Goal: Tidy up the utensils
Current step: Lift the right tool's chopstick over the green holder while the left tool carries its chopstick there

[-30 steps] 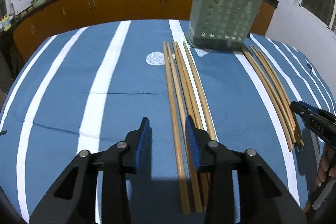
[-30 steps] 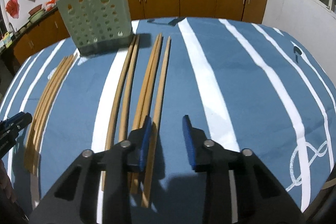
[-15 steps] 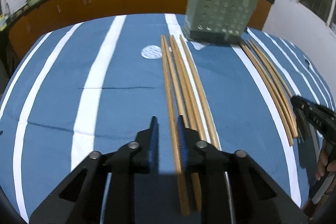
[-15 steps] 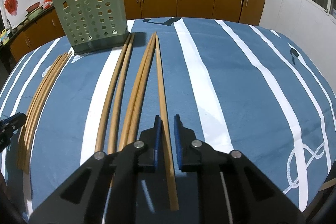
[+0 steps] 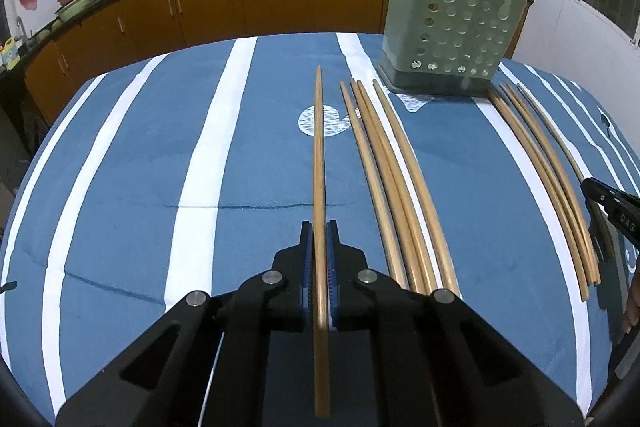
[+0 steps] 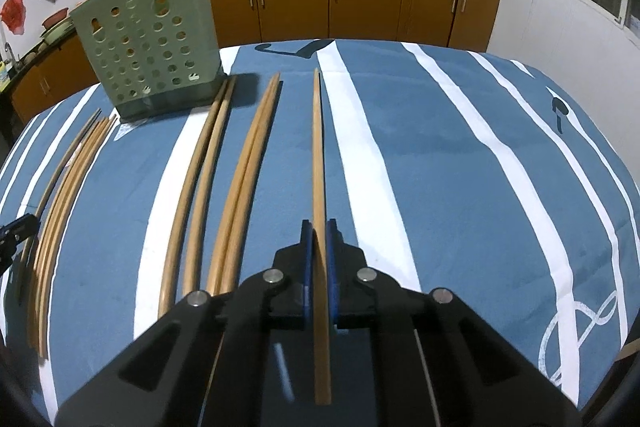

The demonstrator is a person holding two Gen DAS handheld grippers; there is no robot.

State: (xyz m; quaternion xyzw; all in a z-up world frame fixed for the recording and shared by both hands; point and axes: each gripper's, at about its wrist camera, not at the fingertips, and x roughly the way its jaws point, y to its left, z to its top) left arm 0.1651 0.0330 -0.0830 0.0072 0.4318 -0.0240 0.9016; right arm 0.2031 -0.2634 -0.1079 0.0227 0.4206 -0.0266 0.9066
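The left claw is pinching one long wooden chopstick. The stick sits between the blue pads and points toward 12 o'clock, with its far tip over a white spot on the cloth. Just to the right lie four more chopsticks, side by side on the blue and white striped surface. At 1 o'clock stands a green holder with round holes. Another bunch of sticks lies toward 3 o'clock, near the tip of the other claw.

The right claw is pinching its own stick, which also points toward 12 o'clock. To its left lie two pairs of sticks. The green holder stands at 11 o'clock. A far bunch lies toward 9 o'clock.
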